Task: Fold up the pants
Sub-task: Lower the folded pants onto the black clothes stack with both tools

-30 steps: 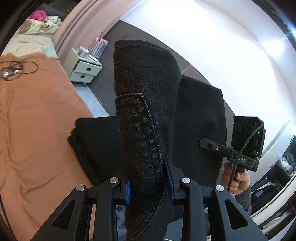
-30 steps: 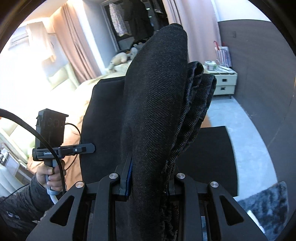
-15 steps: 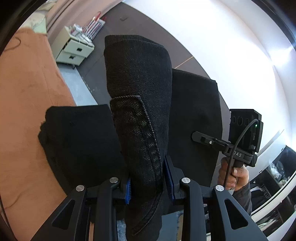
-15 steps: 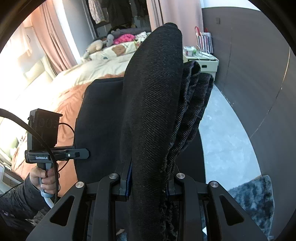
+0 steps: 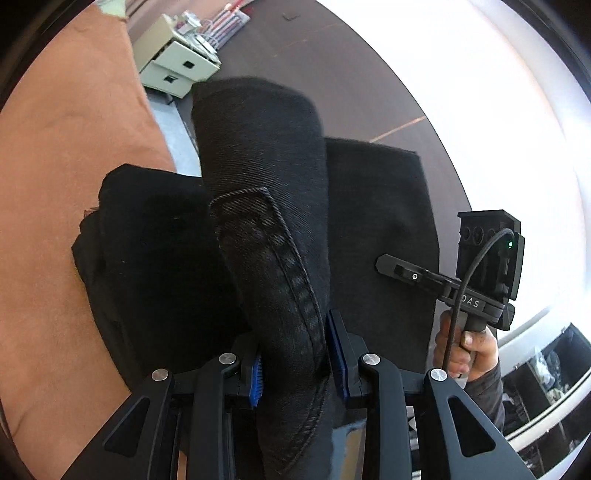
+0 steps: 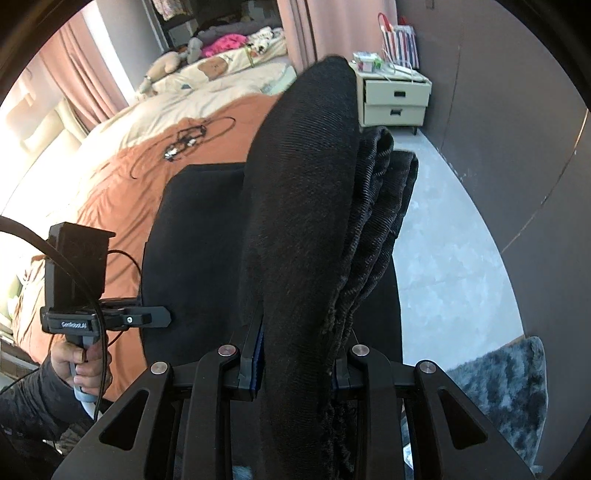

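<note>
- Pants [image 5: 266, 192], black, were clamped in both: the left hand-held gripper [image 5: 297, 365] and the right hand-held gripper [image 6: 295, 365].
- Beyond the left one lay an orange bed [image 5: 62, 184].

We count one pair of black pants [image 5: 258, 177]. Two grippers: left [image 5: 295, 363] and right [image 6: 295, 360], two fingers [image 5: 338, 350] each. One bed, one orange blanket [image 6: 122, 192]. One nightstand [image 6: 395, 98] with two drawers. One grey rug [image 6: 506, 384]. One cable tangle [image 6: 184, 142] on the blanket. One plush toy [image 6: 162, 66]. One striped bag [image 6: 400, 35]. Two hands: left [image 6: 79, 363], right [image 5: 465, 350].
</note>
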